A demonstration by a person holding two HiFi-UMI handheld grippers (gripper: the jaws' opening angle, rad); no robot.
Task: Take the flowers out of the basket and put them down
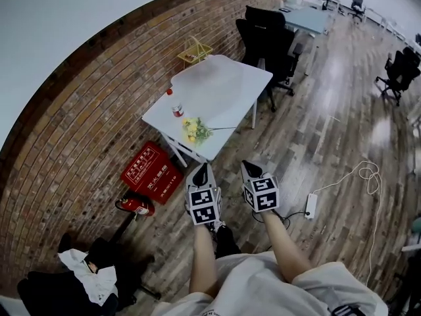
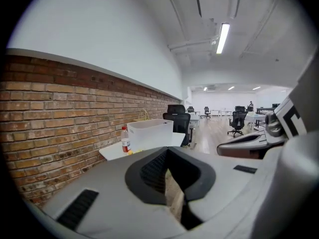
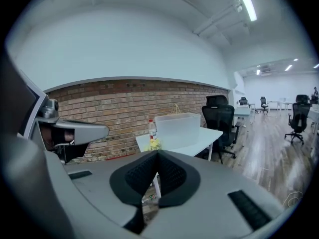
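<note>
A bunch of yellow flowers lies on the near corner of the white table, its long stem pointing right. It also shows as a small yellow spot, the flowers, in the right gripper view. A translucent white box stands on the table behind them. My left gripper and right gripper are held side by side over the wooden floor, a good way short of the table. Both point toward it, shut, with nothing between their jaws.
A red-labelled bottle stands by the flowers. A yellow wire basket sits against the brick wall. A red fire box and an extinguisher lie left of me. Black office chairs stand beyond the table; a power strip lies right.
</note>
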